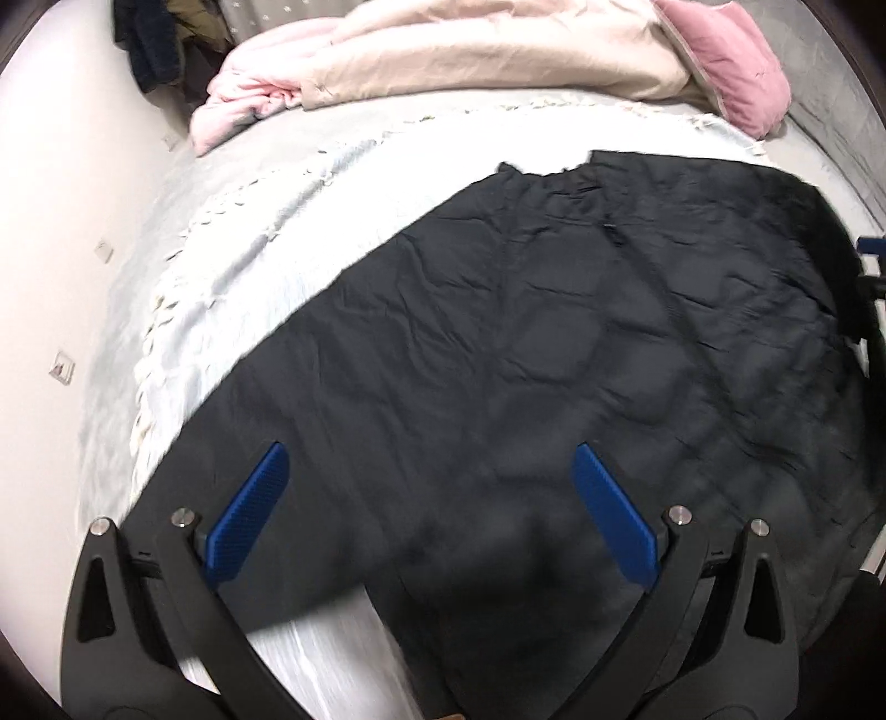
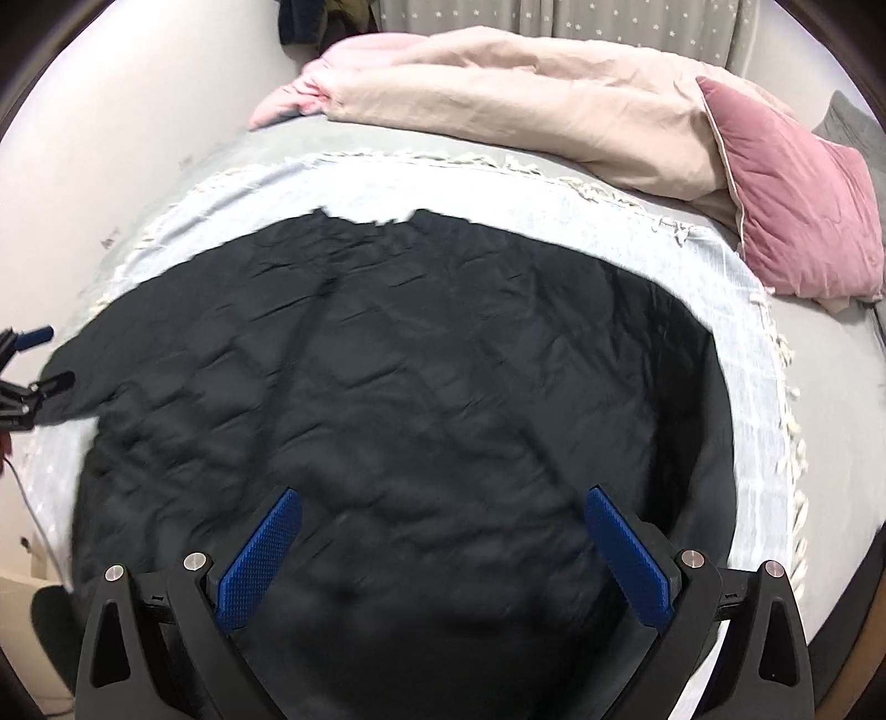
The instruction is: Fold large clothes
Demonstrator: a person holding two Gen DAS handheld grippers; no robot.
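Observation:
A large black garment lies spread flat and creased on a pale blue fringed throw on the bed. It also fills the right wrist view. My left gripper hovers over its near left part, jaws wide open and empty. My right gripper hovers over its near middle, jaws wide open and empty. The left gripper shows at the left edge of the right wrist view. The right gripper shows at the right edge of the left wrist view.
A bunched beige and pink duvet lies across the far side of the bed. A pink cushion sits at the far right. A white wall runs along the left. Dark clothes hang at the far left.

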